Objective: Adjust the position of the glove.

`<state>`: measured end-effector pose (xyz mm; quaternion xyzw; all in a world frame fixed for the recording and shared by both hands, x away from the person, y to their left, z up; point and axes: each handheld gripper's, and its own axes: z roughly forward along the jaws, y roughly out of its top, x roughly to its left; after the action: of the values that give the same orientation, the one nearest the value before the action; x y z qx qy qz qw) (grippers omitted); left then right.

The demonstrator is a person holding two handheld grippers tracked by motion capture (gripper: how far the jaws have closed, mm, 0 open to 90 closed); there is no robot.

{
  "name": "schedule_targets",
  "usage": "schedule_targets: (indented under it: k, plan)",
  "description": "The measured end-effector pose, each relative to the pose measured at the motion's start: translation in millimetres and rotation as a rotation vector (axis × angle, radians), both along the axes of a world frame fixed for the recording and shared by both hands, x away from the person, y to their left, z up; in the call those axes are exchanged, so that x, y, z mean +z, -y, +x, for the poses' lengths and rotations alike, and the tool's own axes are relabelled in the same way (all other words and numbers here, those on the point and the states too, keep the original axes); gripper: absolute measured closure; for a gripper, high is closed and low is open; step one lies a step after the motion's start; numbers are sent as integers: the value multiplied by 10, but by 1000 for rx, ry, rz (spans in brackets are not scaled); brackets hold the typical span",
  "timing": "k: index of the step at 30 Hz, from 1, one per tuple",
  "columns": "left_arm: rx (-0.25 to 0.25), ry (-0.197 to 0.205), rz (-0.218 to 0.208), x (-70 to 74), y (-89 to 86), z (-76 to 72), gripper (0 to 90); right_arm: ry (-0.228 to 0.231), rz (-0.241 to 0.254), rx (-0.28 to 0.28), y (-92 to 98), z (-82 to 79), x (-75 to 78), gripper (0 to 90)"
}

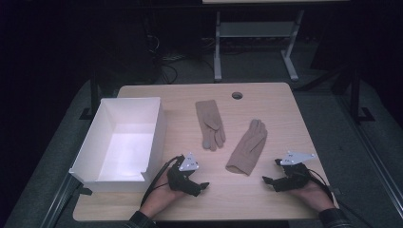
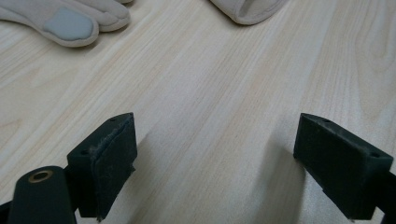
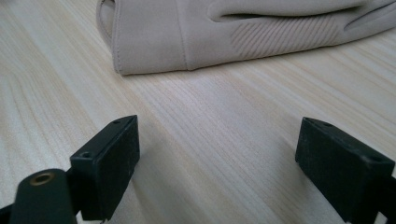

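Observation:
Two beige gloves lie flat in the middle of the wooden table. One glove (image 1: 210, 123) has its fingers toward me, and its grey fingertip patch (image 2: 70, 24) shows in the left gripper view. The other glove (image 1: 248, 146) lies with its cuff toward me; that cuff (image 3: 149, 37) shows close ahead in the right gripper view. My left gripper (image 1: 202, 187) rests low on the table near the front, open, nothing between its jaws. My right gripper (image 1: 271, 172) rests at the front right, open and empty, just right of the second glove's cuff.
A white open box (image 1: 121, 140) stands at the table's left side, beside my left hand. A round cable hole (image 1: 237, 95) sits near the far edge. Bare wood (image 1: 237, 194) lies between the grippers. A grey table frame (image 1: 256, 38) stands beyond.

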<state>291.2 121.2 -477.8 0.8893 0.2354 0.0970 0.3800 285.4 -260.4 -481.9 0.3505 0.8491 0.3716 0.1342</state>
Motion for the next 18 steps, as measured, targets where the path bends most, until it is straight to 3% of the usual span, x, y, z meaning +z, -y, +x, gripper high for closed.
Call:
schedule_targets:
  k: [5,11,18]
  plan:
    - [1,1,5,2,-2,-14,125,-10,-5,6,-25,-11,17,173]
    - [2,-3,-4,-2,28,0,123,-4,12,39,-55,-17,101,378]
    - [-5,1,-1,0,11,-2,124,-2,68,53,-132,87,222,666]
